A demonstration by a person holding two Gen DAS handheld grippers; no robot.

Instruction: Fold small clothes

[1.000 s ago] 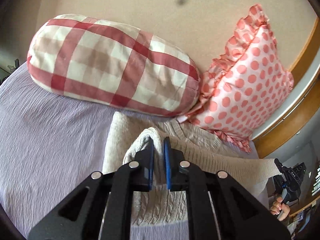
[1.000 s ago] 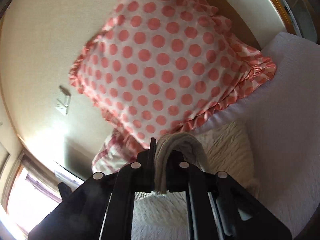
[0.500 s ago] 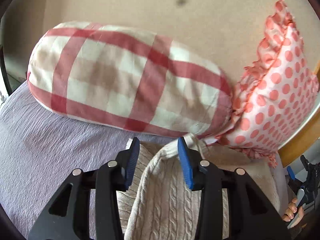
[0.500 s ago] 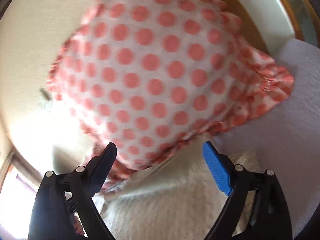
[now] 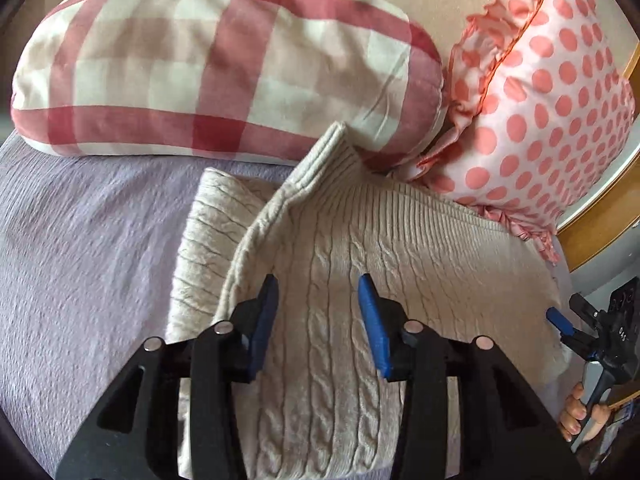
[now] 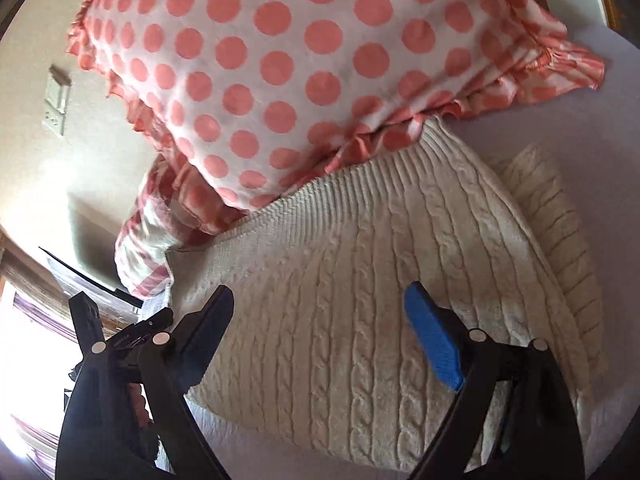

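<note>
A cream cable-knit sweater [image 5: 344, 264] lies folded over on the lilac bedspread [image 5: 80, 248], its ribbed hem against the pillows. My left gripper [image 5: 318, 320] is open and empty, its blue pads just above the knit. The sweater also fills the right wrist view [image 6: 360, 300]. My right gripper [image 6: 320, 332] is wide open and empty above the sweater's other end. The right gripper also shows at the right edge of the left wrist view [image 5: 576, 332].
A red-and-white checked bolster [image 5: 224, 64] and a pink polka-dot frilled pillow [image 5: 552, 112] lean against the beige wall behind the sweater. A wooden bed frame edge [image 5: 600, 216] runs at the right. The polka-dot pillow [image 6: 312, 52] looms over the sweater's hem.
Both grippers were shut on the sweater's hem a second ago. They carried it toward the pillows, opened and let it drop, and have since drawn back a little.
</note>
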